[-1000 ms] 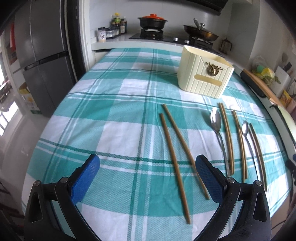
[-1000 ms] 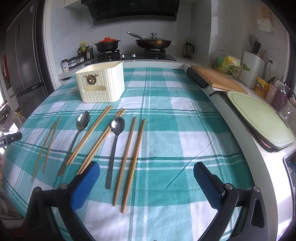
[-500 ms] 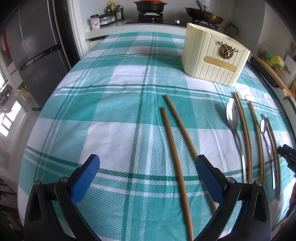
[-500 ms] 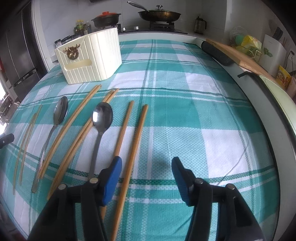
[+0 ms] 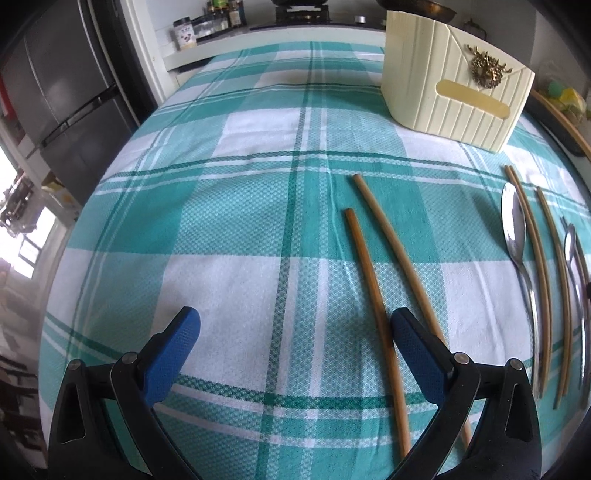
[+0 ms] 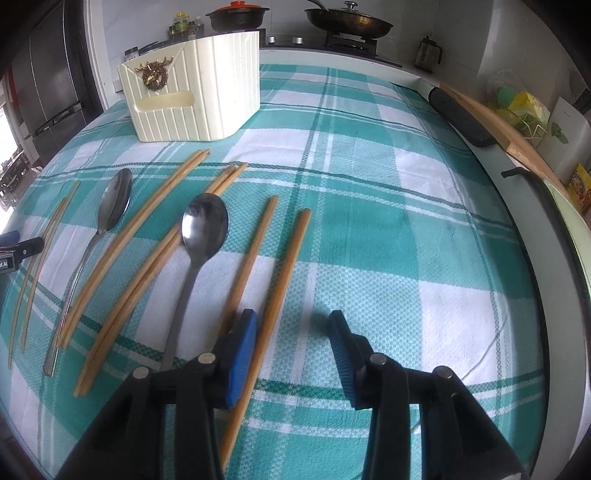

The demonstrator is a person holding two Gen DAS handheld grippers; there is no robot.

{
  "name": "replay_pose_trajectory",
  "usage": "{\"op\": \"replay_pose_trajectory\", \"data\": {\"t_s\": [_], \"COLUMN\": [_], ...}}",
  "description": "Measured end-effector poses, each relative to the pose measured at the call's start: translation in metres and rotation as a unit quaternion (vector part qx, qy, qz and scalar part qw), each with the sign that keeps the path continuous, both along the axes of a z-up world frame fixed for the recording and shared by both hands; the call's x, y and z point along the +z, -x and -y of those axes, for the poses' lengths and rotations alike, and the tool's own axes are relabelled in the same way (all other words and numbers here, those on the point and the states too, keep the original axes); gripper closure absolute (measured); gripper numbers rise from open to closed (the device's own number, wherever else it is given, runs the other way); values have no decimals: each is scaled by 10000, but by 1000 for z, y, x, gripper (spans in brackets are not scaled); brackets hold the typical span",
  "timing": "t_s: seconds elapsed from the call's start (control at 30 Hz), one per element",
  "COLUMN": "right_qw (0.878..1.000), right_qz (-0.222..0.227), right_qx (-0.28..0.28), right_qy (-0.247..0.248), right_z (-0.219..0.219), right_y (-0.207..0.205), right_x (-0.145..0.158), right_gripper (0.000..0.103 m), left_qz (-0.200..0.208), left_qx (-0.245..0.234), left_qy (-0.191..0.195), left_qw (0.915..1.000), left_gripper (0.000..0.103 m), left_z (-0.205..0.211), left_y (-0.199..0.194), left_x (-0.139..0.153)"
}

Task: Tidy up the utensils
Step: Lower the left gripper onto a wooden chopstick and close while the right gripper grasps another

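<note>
Two grippers low over desk (image 6: 406,221). Right gripper (image 6: 291,347) jaws just narrowing, half apart, nothing pinched yet, rightmost chopstick (image 6: 284,280) between them. Left gripper (image 5: 295,350) wide apart. Holder (image 6: 199,96) at 11 o'clock. Chopsticks thin, stiff, light, kinda rolly; pinch mid-shaft.

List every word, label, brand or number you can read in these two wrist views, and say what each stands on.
"st.AI": cut-off white letters on the black body of the left claw, at the right wrist view's left edge.
Jar label on the counter: too blurred to read.
Yellow packet at the right edge: print unreadable.
Cream utensil holder: a gold ornament, no text.
</note>
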State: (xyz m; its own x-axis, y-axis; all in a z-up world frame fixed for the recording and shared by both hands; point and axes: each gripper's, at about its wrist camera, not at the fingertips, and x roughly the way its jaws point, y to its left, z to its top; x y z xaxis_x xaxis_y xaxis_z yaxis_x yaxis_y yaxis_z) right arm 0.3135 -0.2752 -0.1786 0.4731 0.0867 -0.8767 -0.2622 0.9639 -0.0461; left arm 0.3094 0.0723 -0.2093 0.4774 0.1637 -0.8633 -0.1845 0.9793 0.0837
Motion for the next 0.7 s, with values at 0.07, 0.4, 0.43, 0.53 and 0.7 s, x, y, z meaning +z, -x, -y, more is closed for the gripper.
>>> {"op": "replay_pose_trajectory", "data": {"t_s": [0.07, 0.4, 0.43, 0.53, 0.7], "right_qw": [10000, 9992, 9989, 9980, 9928], "right_qz": [-43, -291, -312, -323, 38], "right_qx": [63, -134, -190, -356, -505], "right_qy": [9, -252, -289, -420, -1089], "right_z": [-2, -11, -12, -11, -5], "right_y": [-9, -77, -83, -92, -78], "right_x": [0, -3, -3, -2, 27], "right_gripper": [62, 93, 94, 96, 96], "left_qz": [-75, -673, -700, -574, -391], "left_qx": [-115, -474, -503, -650, -717], "left_qy": [-57, 313, 478, 418, 619], "left_qw": [9999, 9961, 9951, 9954, 9947], "left_gripper": [0, 18, 28, 65, 98], "left_z": [0, -3, -3, 3, 1], "left_y": [-5, -48, -52, -60, -59], "left_x": [1, 2, 3, 8, 16]}}
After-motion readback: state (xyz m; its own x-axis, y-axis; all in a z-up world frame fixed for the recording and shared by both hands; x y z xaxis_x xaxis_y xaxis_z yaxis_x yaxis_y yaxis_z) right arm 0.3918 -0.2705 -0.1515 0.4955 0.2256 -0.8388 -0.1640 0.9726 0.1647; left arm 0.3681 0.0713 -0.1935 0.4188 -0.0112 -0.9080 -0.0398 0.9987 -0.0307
